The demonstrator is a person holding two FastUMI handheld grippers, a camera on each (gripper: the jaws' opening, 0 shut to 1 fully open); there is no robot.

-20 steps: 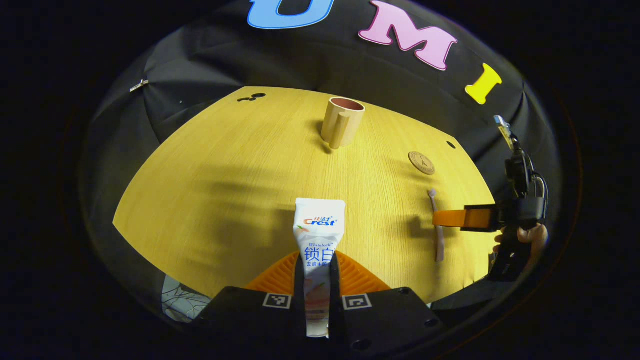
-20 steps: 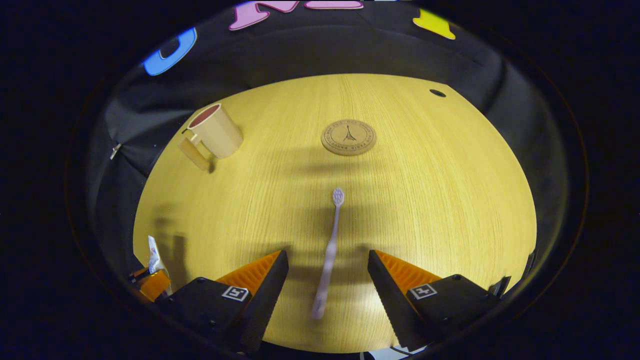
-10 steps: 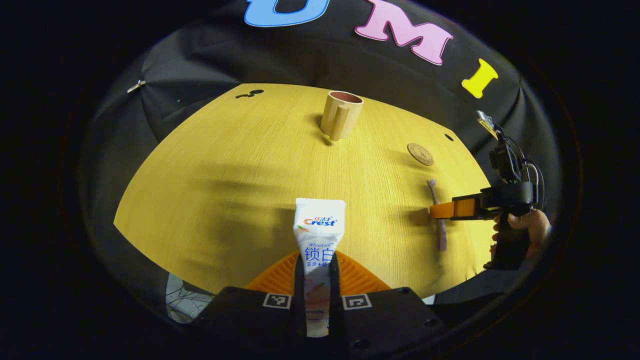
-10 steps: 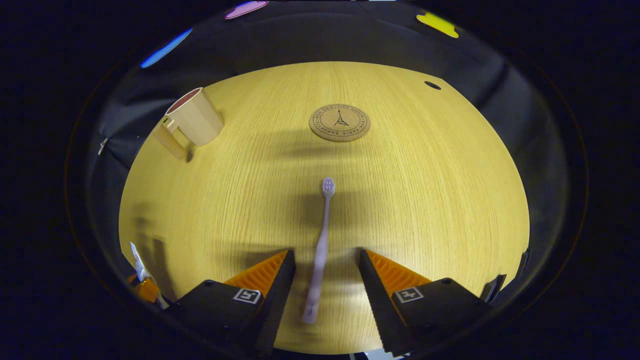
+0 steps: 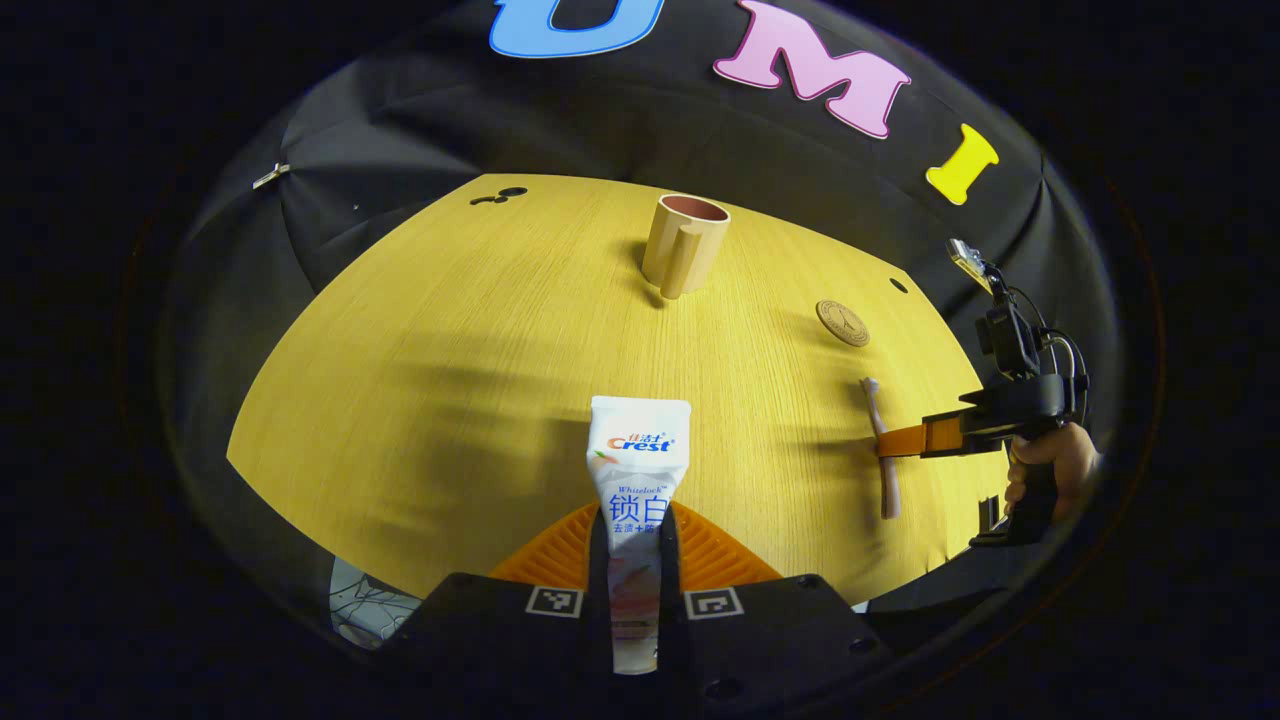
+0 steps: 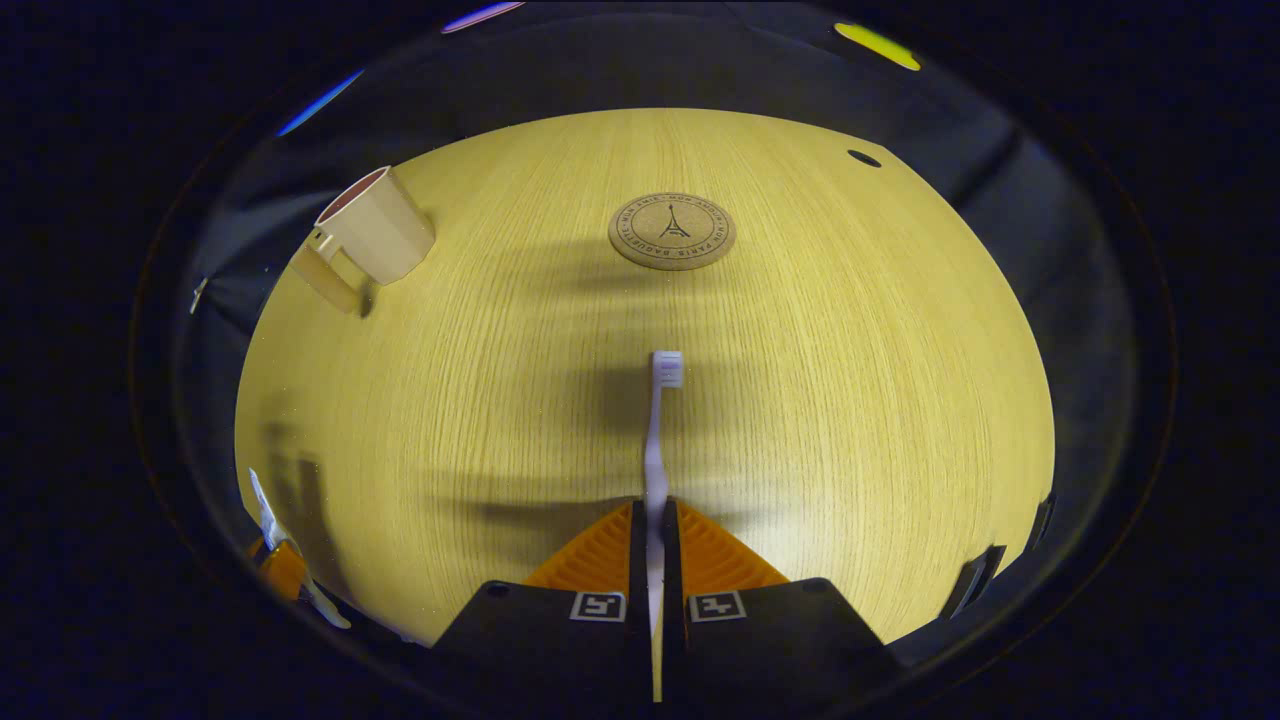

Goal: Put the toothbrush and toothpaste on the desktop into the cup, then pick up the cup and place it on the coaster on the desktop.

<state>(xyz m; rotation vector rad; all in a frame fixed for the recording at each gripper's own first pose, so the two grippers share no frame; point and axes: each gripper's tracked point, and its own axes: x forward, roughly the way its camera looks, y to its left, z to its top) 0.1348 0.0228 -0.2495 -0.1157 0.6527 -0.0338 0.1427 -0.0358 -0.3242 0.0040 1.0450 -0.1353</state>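
My left tool (image 5: 637,560) is clamped on the toothpaste (image 5: 636,480), both fingers pressing the tube's lower part; the tube sticks out forward past the fingertips, flat crimped end away from me, raised above the surface (image 5: 450,370). My right tool (image 6: 655,560) is closed down on the toothbrush (image 6: 657,440), fingers squeezed to the thin handle with no gap left; the handle runs straight ahead, brush head (image 6: 667,368) at the far end. From the left gripper view I see the right tool (image 5: 895,442) low over the right part of the surface, fingers across the toothbrush (image 5: 882,450), and a hand (image 5: 1050,460) on its grip. I cannot tell if the brush is lifted or touching the wood.

Cup (image 5: 683,243) stands upright near the far edge, handle toward my left tool, nothing visible inside it. In the right gripper view the cup (image 6: 372,235) is far left, well apart from the brush. Coaster (image 6: 671,231) lies flat straight ahead of the right tool, beyond the brush head, not touching it; in the left gripper view the coaster (image 5: 843,323) sits right of the cup, between cup and toothbrush. The left tool (image 6: 285,570) with the toothpaste (image 6: 262,505) shows at the lower left of the right gripper view.
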